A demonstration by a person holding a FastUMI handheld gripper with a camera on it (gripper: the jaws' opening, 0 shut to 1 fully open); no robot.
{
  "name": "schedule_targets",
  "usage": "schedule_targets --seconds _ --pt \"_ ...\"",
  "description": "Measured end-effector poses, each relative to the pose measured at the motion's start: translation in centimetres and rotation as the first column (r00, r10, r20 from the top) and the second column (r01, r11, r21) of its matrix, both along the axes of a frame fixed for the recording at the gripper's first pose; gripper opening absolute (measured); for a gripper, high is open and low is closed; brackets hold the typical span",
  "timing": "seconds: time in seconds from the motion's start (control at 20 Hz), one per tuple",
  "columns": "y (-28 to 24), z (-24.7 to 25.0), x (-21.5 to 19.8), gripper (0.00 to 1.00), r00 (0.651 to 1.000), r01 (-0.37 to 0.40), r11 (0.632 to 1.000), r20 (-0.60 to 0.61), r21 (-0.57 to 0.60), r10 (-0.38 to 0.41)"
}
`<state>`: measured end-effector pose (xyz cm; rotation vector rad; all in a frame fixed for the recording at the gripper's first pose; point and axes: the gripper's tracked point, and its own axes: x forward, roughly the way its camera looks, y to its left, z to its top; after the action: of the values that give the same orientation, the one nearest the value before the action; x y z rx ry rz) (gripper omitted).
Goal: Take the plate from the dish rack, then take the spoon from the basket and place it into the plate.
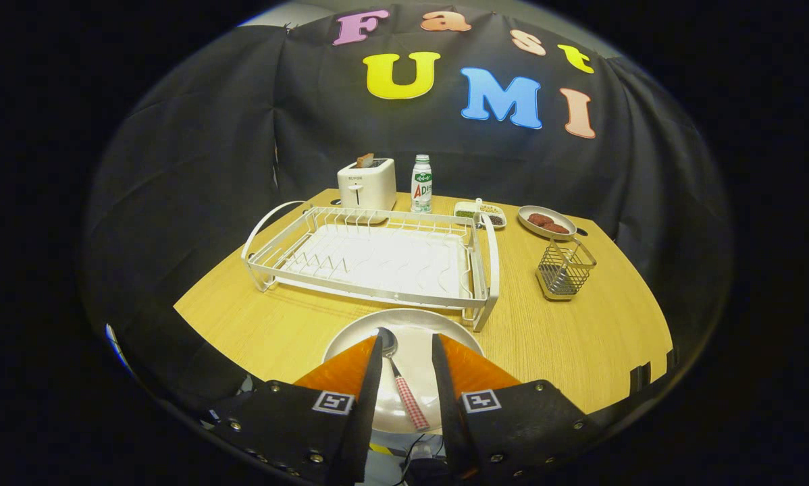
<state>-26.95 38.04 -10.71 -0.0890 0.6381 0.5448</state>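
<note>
A white plate (pixel 414 324) lies on the wooden table just in front of the dish rack (pixel 377 260), which is white wire and holds nothing. A spoon (pixel 398 378) with a metal bowl and a red-checked handle lies in the plate. My gripper (pixel 408 351) hangs over the plate with its fingers apart, and the spoon lies in the gap, close to the left finger (pixel 367 371), with neither finger pressing on it. The wire basket (pixel 564 270) stands to the right of the rack with nothing in it.
Behind the rack stand a white toaster (pixel 367 183) with a slice in it and a small bottle (pixel 421 183). A divided dish (pixel 480 213) of seeds and a plate (pixel 546 221) of brown patties sit at the back right. Bare table (pixel 580 337) spreads right of the plate.
</note>
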Motion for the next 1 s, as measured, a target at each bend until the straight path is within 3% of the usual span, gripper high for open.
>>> schedule_targets --seconds 0.25,0.55,1.0 --pt "-0.5 2.4 1.4 0.44 0.998 0.029 0.999 0.051 0.017 -0.03" --pt "-1.7 9.5 5.4 0.44 0.976 0.087 0.992 0.189 0.096 -0.104" --pt "-5.0 21.7 12.1 0.43 0.88 0.182 0.949 0.388 0.257 -0.274"
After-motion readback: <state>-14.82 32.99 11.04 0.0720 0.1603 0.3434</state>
